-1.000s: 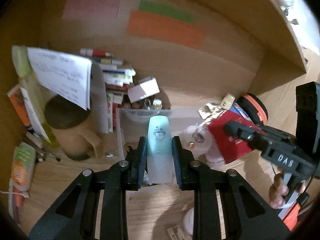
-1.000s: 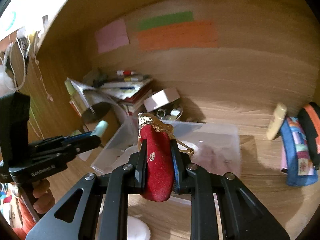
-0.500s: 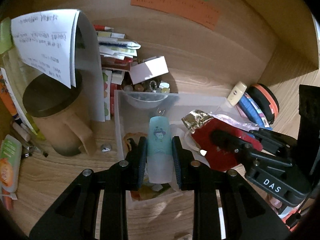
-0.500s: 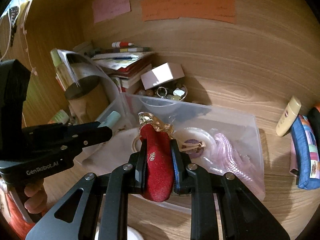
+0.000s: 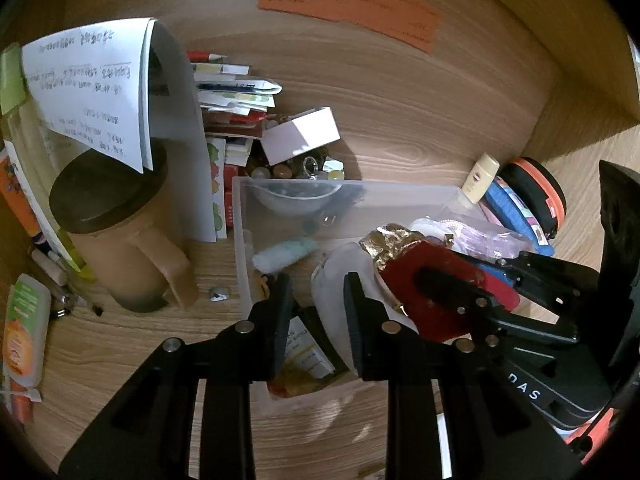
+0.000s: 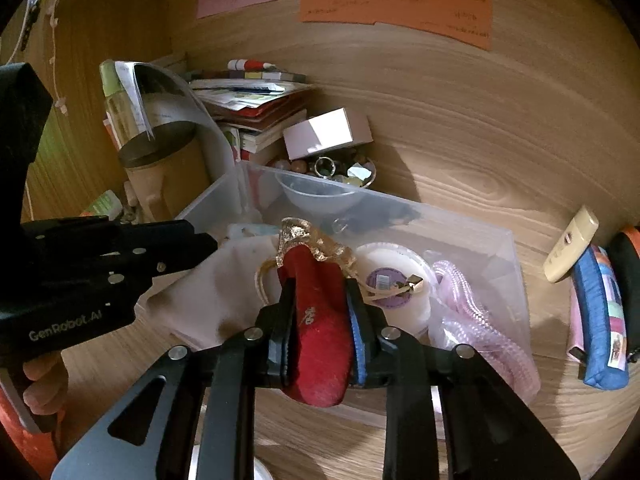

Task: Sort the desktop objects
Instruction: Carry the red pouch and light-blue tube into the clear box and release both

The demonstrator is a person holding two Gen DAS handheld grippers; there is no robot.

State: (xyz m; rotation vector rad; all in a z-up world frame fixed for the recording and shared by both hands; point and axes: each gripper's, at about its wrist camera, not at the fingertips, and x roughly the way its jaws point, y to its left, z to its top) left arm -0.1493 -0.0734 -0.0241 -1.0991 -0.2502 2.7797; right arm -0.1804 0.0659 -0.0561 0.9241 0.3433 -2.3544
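both grippers hang over the clear plastic bin (image 5: 240, 216) — the left gripper (image 5: 316, 300) stands apart and empty with the teal tube (image 5: 284, 254) lying in the bin, the right gripper (image 6: 320, 312) is easing open around the red pouch (image 6: 320, 344).

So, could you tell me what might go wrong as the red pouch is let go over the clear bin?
The right gripper is opening its jaws on the red pouch, whose lower end hangs about over the clear bin's near wall: it may catch there and tip out. Its gold cord lies across one jaw and could snag.
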